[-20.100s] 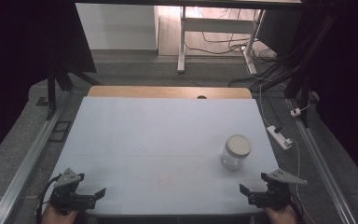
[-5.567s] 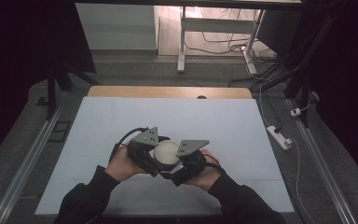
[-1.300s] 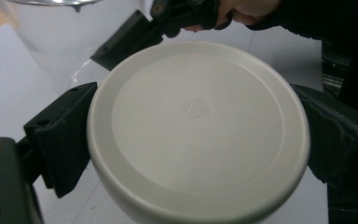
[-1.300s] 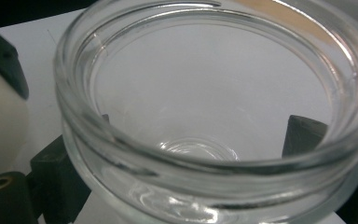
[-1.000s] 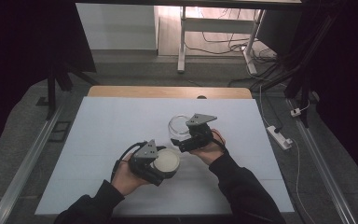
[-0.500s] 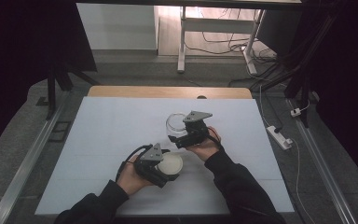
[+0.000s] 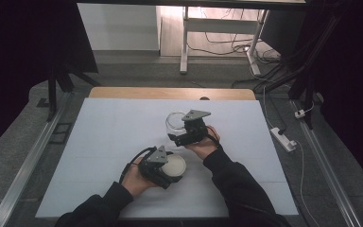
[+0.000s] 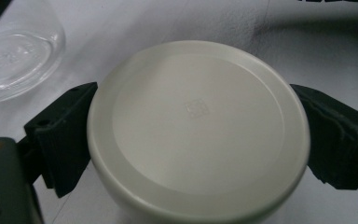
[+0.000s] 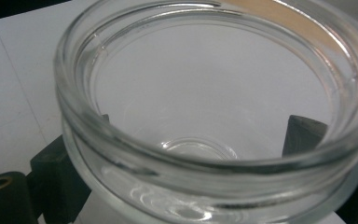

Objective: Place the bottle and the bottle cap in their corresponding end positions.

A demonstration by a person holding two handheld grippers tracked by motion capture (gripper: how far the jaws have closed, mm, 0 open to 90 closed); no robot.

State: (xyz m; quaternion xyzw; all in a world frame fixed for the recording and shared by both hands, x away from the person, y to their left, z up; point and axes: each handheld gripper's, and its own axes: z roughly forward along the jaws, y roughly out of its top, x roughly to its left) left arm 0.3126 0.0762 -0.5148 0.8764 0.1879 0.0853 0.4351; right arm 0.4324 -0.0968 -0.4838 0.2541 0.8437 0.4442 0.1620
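Left gripper [image 7: 169, 171], low and left of centre in the high view, is clamped on the cream lid [image 8: 196, 128], one black jaw at each side of its rim. Right gripper [image 7: 178, 138], just above centre, grips the open glass jar [image 9: 214, 121] on the white table [image 7: 99, 137], well apart from the lid.

The left gripper [image 7: 168, 169] clamps a white lid [image 7: 174, 166], apart from the right gripper [image 7: 182, 137] gripping a glass jar [image 7: 174, 121].
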